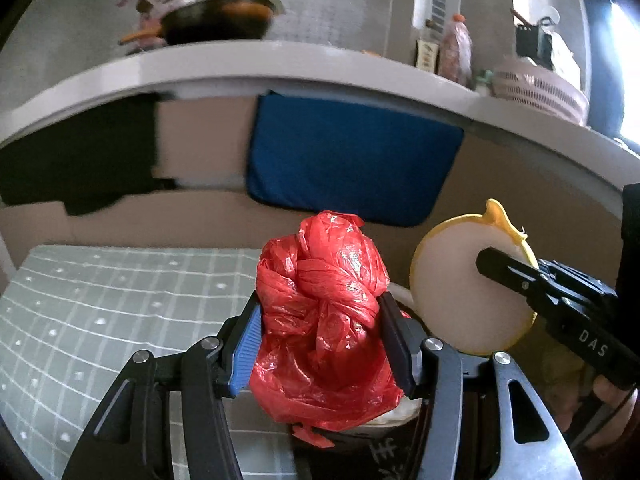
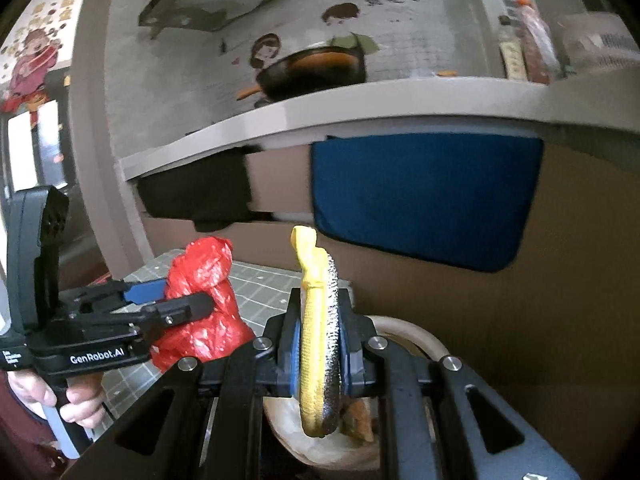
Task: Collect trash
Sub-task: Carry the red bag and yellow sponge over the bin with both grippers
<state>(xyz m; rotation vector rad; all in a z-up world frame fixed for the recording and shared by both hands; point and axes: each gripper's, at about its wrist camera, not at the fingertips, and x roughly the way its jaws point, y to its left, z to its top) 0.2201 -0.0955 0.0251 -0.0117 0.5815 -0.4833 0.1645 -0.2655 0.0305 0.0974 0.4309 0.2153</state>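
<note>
My left gripper [image 1: 320, 340] is shut on a knotted red plastic bag [image 1: 320, 320] and holds it up in the air; the bag also shows in the right wrist view [image 2: 204, 304]. My right gripper [image 2: 320, 344] is shut on a round yellow-rimmed lid [image 2: 318, 340], held edge-on. In the left wrist view the lid [image 1: 460, 292] shows its pale flat face just right of the bag, with the right gripper's finger [image 1: 508, 272] across it. Below both grippers sits a pale round bin [image 2: 416, 332], mostly hidden.
A grey countertop edge [image 1: 280, 60] runs overhead with a black wok [image 1: 220, 20], bottles [image 1: 454, 48] and a pink basket [image 1: 536, 92]. A blue cloth [image 1: 348, 160] and a black cloth [image 1: 76, 160] hang below it. A green gridded mat [image 1: 100, 320] lies at left.
</note>
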